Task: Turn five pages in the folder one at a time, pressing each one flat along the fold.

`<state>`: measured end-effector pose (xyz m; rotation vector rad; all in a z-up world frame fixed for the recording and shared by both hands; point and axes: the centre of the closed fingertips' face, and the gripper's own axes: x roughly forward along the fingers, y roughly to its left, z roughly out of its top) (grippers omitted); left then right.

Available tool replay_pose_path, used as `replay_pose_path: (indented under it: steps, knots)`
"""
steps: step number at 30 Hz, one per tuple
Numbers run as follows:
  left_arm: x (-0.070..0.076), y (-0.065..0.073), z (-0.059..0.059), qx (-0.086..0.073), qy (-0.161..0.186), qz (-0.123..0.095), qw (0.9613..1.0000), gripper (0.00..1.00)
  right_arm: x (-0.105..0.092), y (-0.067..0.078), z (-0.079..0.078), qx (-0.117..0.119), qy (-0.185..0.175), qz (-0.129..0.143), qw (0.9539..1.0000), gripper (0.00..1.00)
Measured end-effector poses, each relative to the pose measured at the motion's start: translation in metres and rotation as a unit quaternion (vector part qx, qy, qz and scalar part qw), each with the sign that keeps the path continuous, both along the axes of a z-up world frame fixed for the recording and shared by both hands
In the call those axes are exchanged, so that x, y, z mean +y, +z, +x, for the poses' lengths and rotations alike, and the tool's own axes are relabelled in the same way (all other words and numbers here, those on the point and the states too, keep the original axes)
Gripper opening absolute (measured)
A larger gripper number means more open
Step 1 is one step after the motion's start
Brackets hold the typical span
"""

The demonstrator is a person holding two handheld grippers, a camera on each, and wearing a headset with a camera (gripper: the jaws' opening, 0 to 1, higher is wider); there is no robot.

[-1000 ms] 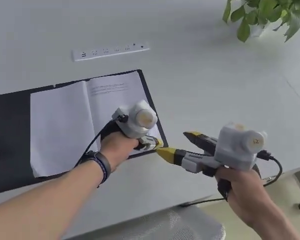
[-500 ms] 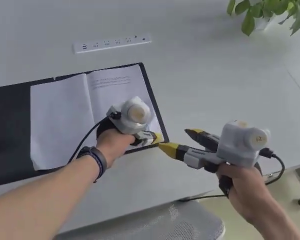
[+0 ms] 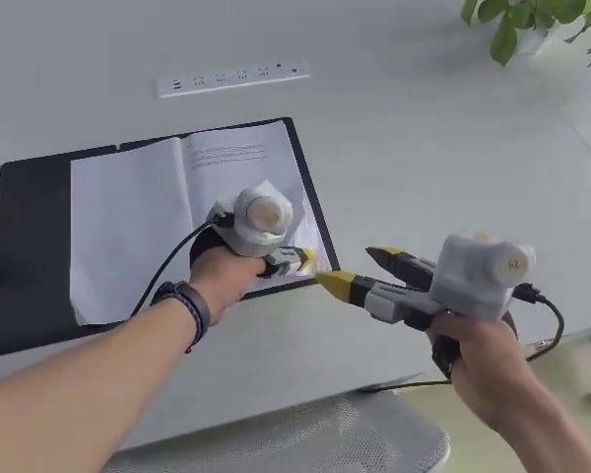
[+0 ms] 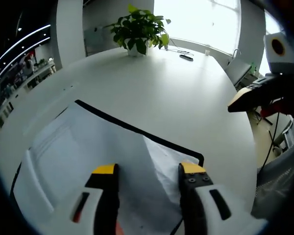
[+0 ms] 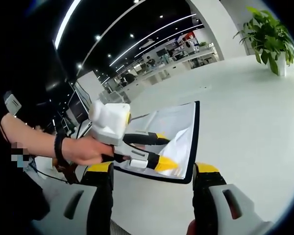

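Observation:
A black folder point(image 3: 30, 256) lies open on the white table, white pages spread across it. My left gripper point(image 3: 300, 259) sits at the lower right corner of the right-hand page point(image 3: 241, 172), jaws open. In the left gripper view a page corner point(image 4: 161, 156) curls up between the yellow-tipped jaws of that gripper point(image 4: 148, 169). My right gripper point(image 3: 360, 268) hovers open just off the folder's right edge, holding nothing. From the right gripper view point(image 5: 153, 168) I see the left gripper point(image 5: 169, 152) over the raised corner point(image 5: 183, 142).
A white power strip point(image 3: 232, 77) lies beyond the folder. A potted plant point(image 3: 542, 25) stands at the far right. The table's near edge runs under my arms, with a chair point(image 3: 305, 443) below it. Bare tabletop stretches right of the folder.
The head view has shifted a little. Both grippers keep about the same places by the folder's lower right corner.

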<state>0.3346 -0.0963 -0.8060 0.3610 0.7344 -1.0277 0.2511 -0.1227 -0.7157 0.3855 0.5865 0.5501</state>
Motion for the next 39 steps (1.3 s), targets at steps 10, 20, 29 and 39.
replay_pose_path:
  steps: [10, 20, 29, 39]
  knots:
    - [0.000, -0.001, 0.000, 0.000, 0.000, 0.000, 1.0000, 0.49, 0.003, -0.009, 0.027, 0.007, 0.008, 0.006, 0.9999, 0.61]
    - [-0.001, -0.001, 0.000, -0.001, 0.001, 0.001, 1.0000, 0.49, 0.009, -0.028, 0.063, 0.027, 0.026, 0.014, 0.9992, 0.56]
    - [-0.001, -0.001, -0.001, 0.001, 0.005, 0.002, 1.0000, 0.50, 0.015, -0.035, 0.088, 0.041, 0.024, 0.052, 0.9975, 0.44]
    - [-0.001, 0.000, -0.001, 0.001, 0.005, 0.003, 1.0000, 0.50, 0.022, -0.051, 0.097, 0.068, 0.016, 0.091, 0.9934, 0.28]
